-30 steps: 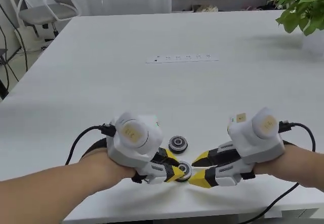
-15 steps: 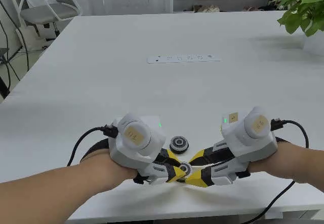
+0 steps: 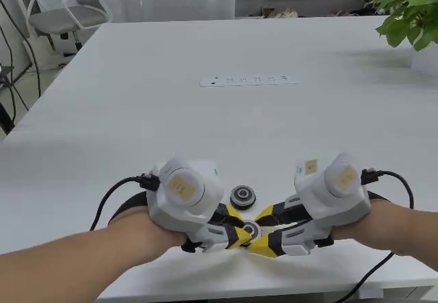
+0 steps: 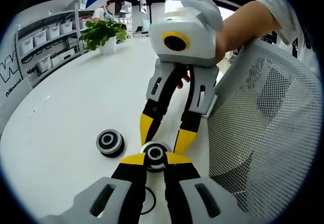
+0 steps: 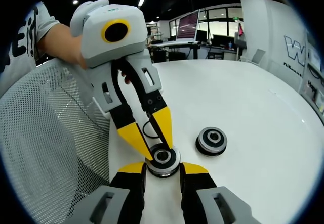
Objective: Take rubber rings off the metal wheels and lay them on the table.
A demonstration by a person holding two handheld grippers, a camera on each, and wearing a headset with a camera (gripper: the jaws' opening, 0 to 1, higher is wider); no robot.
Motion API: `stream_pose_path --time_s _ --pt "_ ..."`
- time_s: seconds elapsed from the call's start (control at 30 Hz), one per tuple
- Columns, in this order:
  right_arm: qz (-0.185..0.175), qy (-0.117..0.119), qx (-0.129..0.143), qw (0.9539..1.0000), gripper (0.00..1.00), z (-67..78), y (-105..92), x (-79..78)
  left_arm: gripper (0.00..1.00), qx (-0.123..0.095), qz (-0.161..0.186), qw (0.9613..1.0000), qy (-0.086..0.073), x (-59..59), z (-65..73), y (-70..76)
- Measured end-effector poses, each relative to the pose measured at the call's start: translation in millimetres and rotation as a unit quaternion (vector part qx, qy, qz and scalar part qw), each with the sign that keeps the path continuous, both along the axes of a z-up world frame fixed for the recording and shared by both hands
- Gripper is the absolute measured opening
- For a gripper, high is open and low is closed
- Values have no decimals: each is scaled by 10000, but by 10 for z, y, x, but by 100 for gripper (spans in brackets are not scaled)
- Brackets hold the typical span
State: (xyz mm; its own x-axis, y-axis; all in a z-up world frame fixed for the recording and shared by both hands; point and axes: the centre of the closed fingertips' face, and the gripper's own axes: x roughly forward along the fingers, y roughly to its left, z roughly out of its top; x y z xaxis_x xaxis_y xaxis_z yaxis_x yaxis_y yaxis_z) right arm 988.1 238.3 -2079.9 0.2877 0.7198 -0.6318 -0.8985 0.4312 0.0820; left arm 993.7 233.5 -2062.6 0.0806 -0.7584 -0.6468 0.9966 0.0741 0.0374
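Observation:
A small metal wheel [image 3: 250, 230] with a black rubber rim lies near the table's front edge, between both grippers. My left gripper [image 3: 239, 235] comes in from the left, and its yellow tips pinch the wheel's [image 4: 154, 153] near edge. From the right, my right gripper [image 3: 259, 239] has its jaws closed on the two sides of the wheel [image 5: 163, 158]. The left gripper view shows the right gripper [image 4: 166, 137] reaching down to the wheel. A second wheel [image 3: 242, 195] lies flat just behind, apart from both grippers.
A thin black ring [image 5: 146, 129] lies on the table under the left gripper. A white power strip [image 3: 249, 80] sits mid-table and a plant [image 3: 409, 9] at the far right. A mesh chair back [image 4: 263, 133] is close behind the front edge.
The right gripper has moved left onto the wheel, and both grippers have drawn closer together around it. The second wheel has not moved.

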Motion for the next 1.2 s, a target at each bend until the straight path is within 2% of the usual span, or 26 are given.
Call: stream_pose_path --time_s 0.4,0.47,0.5,0.57,0.73,0.87,1.2 --pt "-85 73 55 9999 17 -2 -82 -27 7 -18 23 10000 -19 -1 -1 -2" --pt "-97 85 32 9999 13 -12 -106 -31 7 -23 29 10000 -17 -1 -2 -2" --pt "-85 78 -20 9999 9 -26 -127 -31 7 -25 34 10000 -16 0 -1 -2" --pt "-211 190 45 9996 2 -37 -144 -28 7 -35 43 10000 -12 0 -2 -1" --pt "-255 231 59 9994 1 -28 -135 -33 7 -48 62 10000 -9 0 -4 -3" --pt "-386 386 168 9984 0 -29 -134 -31 7 -53 88 9999 -12 7 -5 -20" --pt "-525 512 170 9972 0 -36 -141 -12 7 -41 90 10000 -17 9 -4 -9"
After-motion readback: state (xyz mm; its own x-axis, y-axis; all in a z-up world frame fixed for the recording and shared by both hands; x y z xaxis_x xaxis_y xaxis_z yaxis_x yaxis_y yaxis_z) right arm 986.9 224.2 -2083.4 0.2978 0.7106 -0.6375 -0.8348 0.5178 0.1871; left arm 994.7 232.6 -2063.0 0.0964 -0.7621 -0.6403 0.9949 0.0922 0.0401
